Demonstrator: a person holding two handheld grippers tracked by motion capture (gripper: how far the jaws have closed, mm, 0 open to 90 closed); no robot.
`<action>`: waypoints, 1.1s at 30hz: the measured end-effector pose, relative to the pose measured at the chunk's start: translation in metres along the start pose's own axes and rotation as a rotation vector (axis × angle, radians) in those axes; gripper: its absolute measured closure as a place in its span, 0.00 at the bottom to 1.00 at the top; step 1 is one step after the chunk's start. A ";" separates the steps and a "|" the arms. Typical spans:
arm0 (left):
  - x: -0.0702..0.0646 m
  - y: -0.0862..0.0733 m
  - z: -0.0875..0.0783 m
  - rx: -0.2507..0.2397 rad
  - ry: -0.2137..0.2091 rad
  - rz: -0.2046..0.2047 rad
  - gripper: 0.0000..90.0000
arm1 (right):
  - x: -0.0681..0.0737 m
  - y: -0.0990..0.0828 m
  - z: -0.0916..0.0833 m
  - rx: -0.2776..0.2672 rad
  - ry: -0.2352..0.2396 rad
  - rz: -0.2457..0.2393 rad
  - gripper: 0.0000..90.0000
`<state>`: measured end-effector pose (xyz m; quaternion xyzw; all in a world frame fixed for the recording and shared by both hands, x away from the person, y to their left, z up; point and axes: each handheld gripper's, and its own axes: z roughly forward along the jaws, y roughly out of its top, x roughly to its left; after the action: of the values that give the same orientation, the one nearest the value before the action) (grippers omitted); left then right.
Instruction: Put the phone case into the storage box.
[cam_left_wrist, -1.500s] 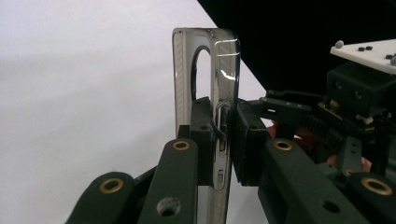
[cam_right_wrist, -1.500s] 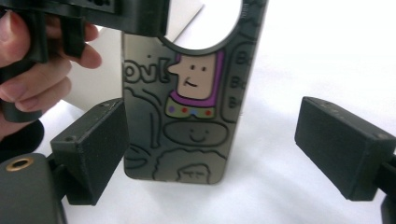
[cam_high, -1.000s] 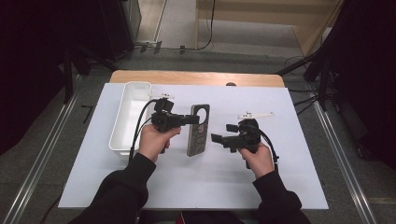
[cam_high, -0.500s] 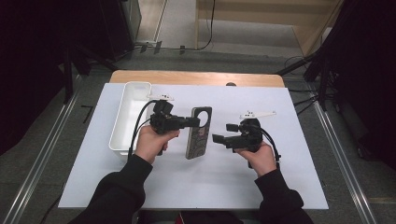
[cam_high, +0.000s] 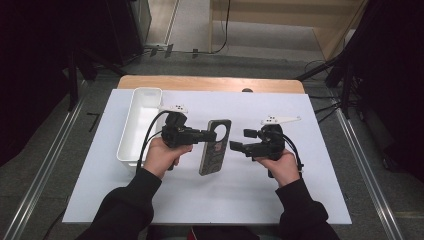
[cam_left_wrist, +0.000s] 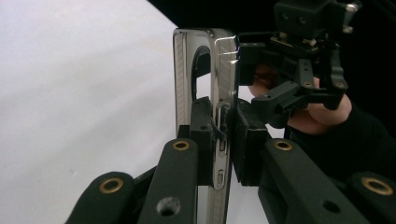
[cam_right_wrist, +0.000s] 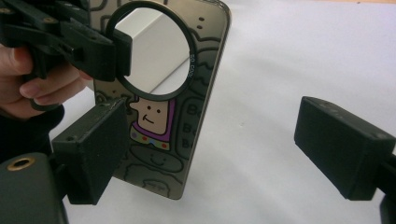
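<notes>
A dark phone case (cam_high: 216, 146) with a round hole and cartoon drawings is in the middle of the white sheet. My left gripper (cam_high: 212, 135) is shut on its long left edge. In the left gripper view the pads (cam_left_wrist: 203, 135) press on both faces of the case (cam_left_wrist: 180, 93), seen edge-on. My right gripper (cam_high: 241, 140) stands open just right of the case, pointing at it. In the right gripper view its jaws (cam_right_wrist: 217, 149) are spread wide, the left pad (cam_right_wrist: 93, 149) in front of the case (cam_right_wrist: 154, 135), not touching it. The left gripper (cam_right_wrist: 116, 56) clamps beside the hole.
A long white tray (cam_high: 142, 95) lies at the left of the white sheet (cam_high: 300, 185). A wooden table edge (cam_high: 210, 82) runs along the back. Dark equipment and cables stand on the floor beyond and to both sides.
</notes>
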<state>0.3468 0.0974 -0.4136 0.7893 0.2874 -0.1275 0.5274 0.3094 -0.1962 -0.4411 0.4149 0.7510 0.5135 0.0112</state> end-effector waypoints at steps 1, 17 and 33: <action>-0.002 -0.001 -0.001 -0.003 0.003 0.028 0.89 | 0.000 0.000 0.000 -0.001 0.003 -0.002 0.11; -0.005 -0.011 0.003 0.018 -0.066 0.062 0.89 | 0.004 0.007 -0.002 -0.014 0.013 -0.032 0.11; -0.004 -0.017 0.006 0.021 -0.096 0.084 0.89 | 0.005 0.010 0.005 -0.008 0.016 -0.073 0.24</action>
<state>0.3340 0.0956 -0.4271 0.7991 0.2269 -0.1461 0.5372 0.3143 -0.1873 -0.4335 0.3831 0.7638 0.5189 0.0257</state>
